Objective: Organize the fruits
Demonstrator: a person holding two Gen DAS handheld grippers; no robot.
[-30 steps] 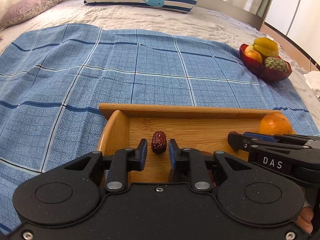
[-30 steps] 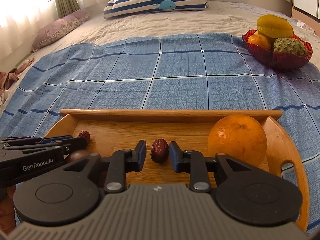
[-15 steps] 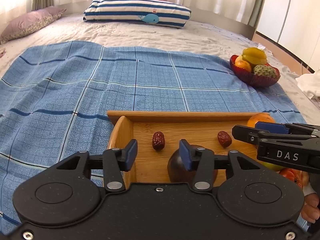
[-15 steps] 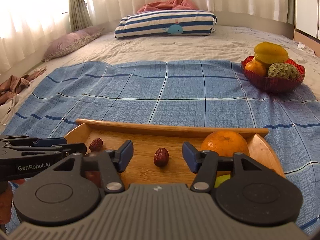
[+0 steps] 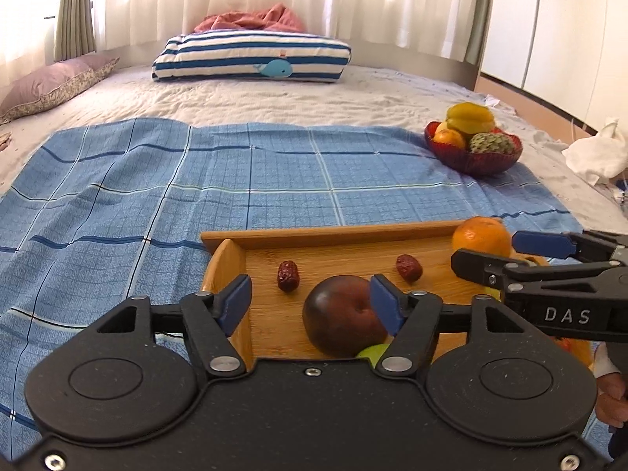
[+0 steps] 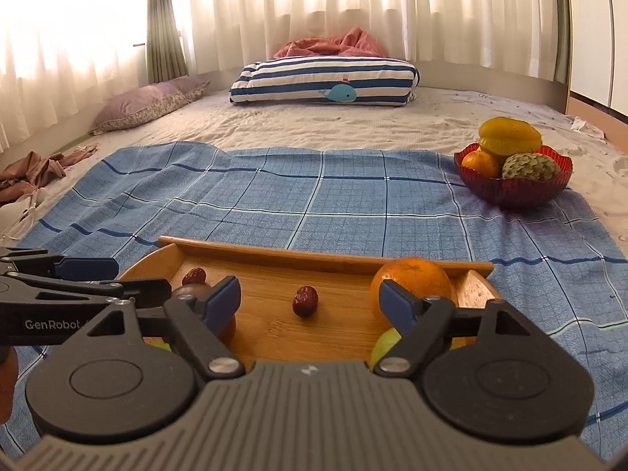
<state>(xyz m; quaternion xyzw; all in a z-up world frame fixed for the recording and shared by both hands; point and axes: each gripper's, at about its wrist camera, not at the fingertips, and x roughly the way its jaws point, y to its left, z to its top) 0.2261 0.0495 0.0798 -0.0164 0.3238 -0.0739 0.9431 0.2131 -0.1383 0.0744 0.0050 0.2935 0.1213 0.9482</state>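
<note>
Above the wooden tray [image 6: 333,253], both the left gripper [image 5: 310,300] and right gripper [image 6: 310,298] had just been opening, each empty over its own date [image 5: 288,275] [image 6: 305,300].

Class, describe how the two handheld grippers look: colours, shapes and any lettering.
Left gripper: black body, two round discs, black fingers with blue pads, "GenRobot" on its side. Right gripper: ribbed grey body, same discs and blue-padded fingers, "DAS" on its side. No cables show.

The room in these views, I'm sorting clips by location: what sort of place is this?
Most likely a bedroom: the wooden tray of fruit sits on a blue checked cloth spread over a bed, with a striped whale pillow at the far end and sheer curtains behind it.
</note>
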